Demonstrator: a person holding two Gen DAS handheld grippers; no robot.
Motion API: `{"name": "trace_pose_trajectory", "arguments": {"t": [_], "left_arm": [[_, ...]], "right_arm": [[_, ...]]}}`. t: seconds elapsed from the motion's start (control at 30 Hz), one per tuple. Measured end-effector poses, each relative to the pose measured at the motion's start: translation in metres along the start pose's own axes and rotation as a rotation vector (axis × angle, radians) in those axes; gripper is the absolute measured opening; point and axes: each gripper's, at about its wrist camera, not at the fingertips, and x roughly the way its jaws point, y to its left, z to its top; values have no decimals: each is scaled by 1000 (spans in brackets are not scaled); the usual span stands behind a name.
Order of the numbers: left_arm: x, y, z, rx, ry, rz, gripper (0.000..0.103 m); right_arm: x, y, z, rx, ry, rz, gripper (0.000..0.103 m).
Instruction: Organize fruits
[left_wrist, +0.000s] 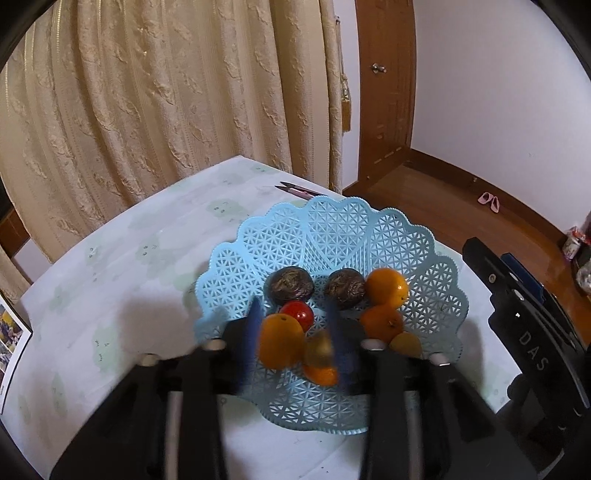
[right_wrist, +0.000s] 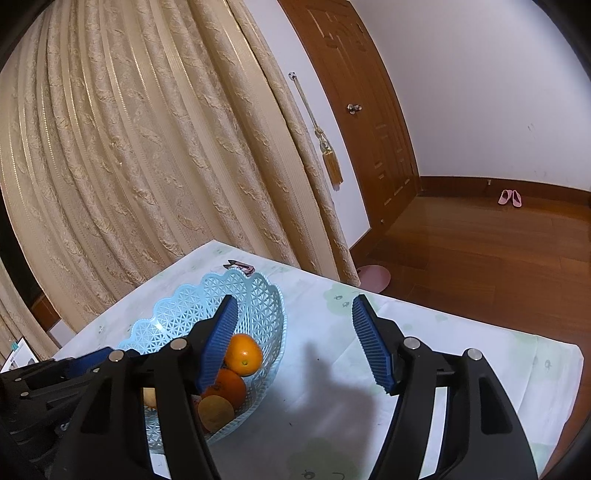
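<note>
In the blue lattice basket (left_wrist: 373, 236) on the table (left_wrist: 122, 258), the fruits lie heaped toward the near side: an orange fruit (left_wrist: 279, 341) just between the blurred blue pads of the left gripper (left_wrist: 295, 343), a small red fruit (left_wrist: 299, 314) touching it behind, two dark wrinkled fruits (left_wrist: 291, 286) farther back, and more orange ones (left_wrist: 387, 287) stacked to the right. The left fingers look parted around the nearest orange fruit, and whether the pads press on it the blur does not let me tell. These fruits are likely light, round and smooth-skinned, so they would roll or squirt out of a skewed pinch; the sound hold is across the widest middle, pads square to each other, with gentle pressure since the skin probably bruises. The small red one seems the most fragile, the dark ones firmer. The basket itself looks like thin, springy plastic that could tip if pushed on its scalloped rim. The right gripper (right_wrist: 295, 343) hangs beside the basket over the bare tablecloth, jaws spread wide with nothing between them. Beyond the basket lie small snips (left_wrist: 295, 189), then a cream curtain (left_wrist: 166, 92), a wooden door (left_wrist: 388, 92) and pink slippers (left_wrist: 488, 201) on the floor.
</note>
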Motion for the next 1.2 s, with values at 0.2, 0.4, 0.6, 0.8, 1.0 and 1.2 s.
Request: {"name": "trace_pose_trajectory", "arguments": {"t": [0.2,0.4,0.6,0.8,1.0,1.2], "left_arm": [[-12,3,-2,22,-39,46,79],[-27,5,-8,66,-84,160,86],[-37,19,-19,26,-88,180,89],[-44,33,-31,-6,-86,207,93],[-50,40,-40,-20,-88,234,93],[-55,44,-43,-27,-91,244,95]], "right_arm": [[-1,-1,0,-3,-11,8,84],[-4,4,-2,-22,-5,57,95],[-14,13,-8,-75,0,77,98],[-26,24,-15,-197,37,89,100],[-36,45,-32,-352,76,99,100],[-41,62,-42,-430,90,114,100]]}}
